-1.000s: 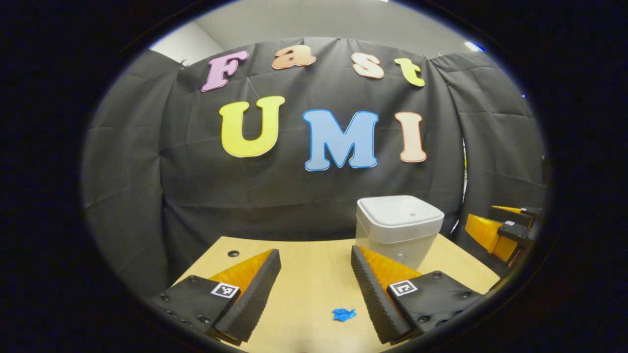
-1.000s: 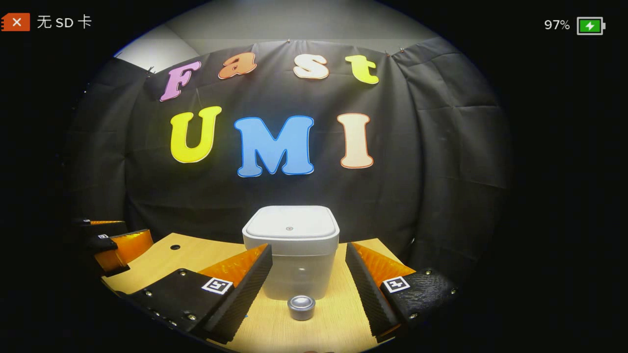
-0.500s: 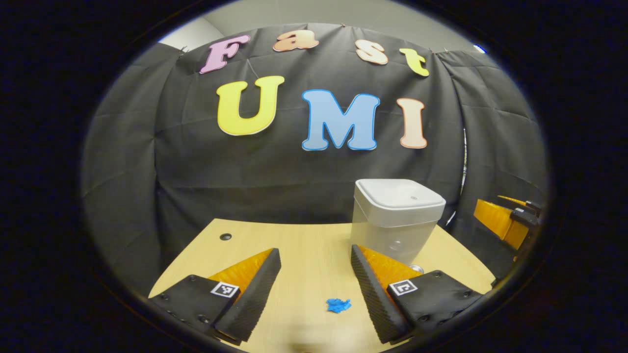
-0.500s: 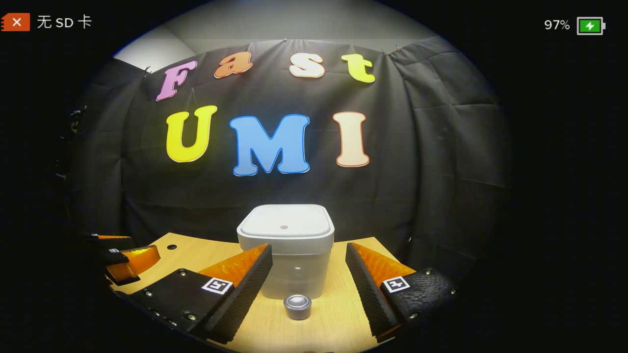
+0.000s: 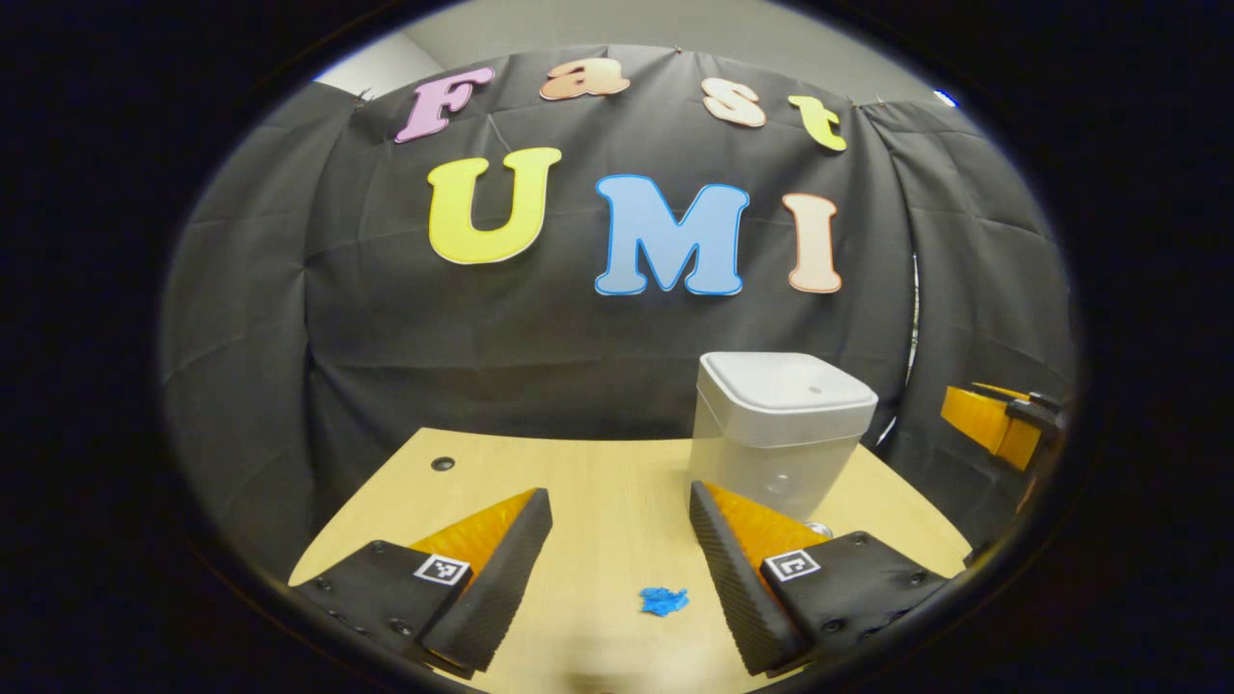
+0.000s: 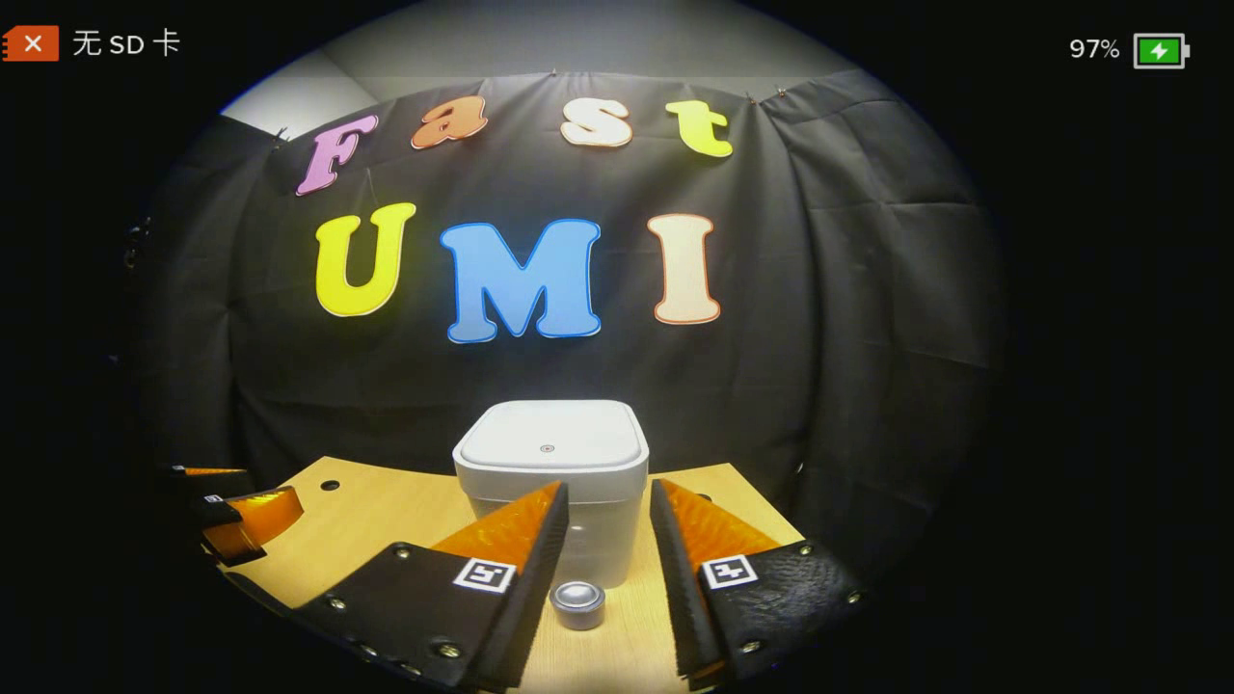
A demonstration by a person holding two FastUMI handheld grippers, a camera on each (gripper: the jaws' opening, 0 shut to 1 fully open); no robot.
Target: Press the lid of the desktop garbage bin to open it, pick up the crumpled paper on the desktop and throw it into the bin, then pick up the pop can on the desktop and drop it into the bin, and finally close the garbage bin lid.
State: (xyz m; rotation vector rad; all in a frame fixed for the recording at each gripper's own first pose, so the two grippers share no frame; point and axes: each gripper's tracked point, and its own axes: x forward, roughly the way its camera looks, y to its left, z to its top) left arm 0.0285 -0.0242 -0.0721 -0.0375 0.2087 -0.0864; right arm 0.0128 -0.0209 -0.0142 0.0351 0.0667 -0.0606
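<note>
Left gripper view: left gripper fingers wide apart, holding nothing, above the table. Blue crumpled paper lies in front of the bin, lid closed.

Right gripper view: right gripper fingers partly apart, empty. Pop can stands just in front of the bin; left gripper well left of the bin.

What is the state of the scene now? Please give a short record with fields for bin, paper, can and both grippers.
bin: on the table, lid closed
paper: blue, crumpled, on the table in front of the left gripper
can: upright on the table, in front of the bin
left gripper: open, holds nothing
right gripper: fingers partly apart, holds nothing, points at the bin
</note>
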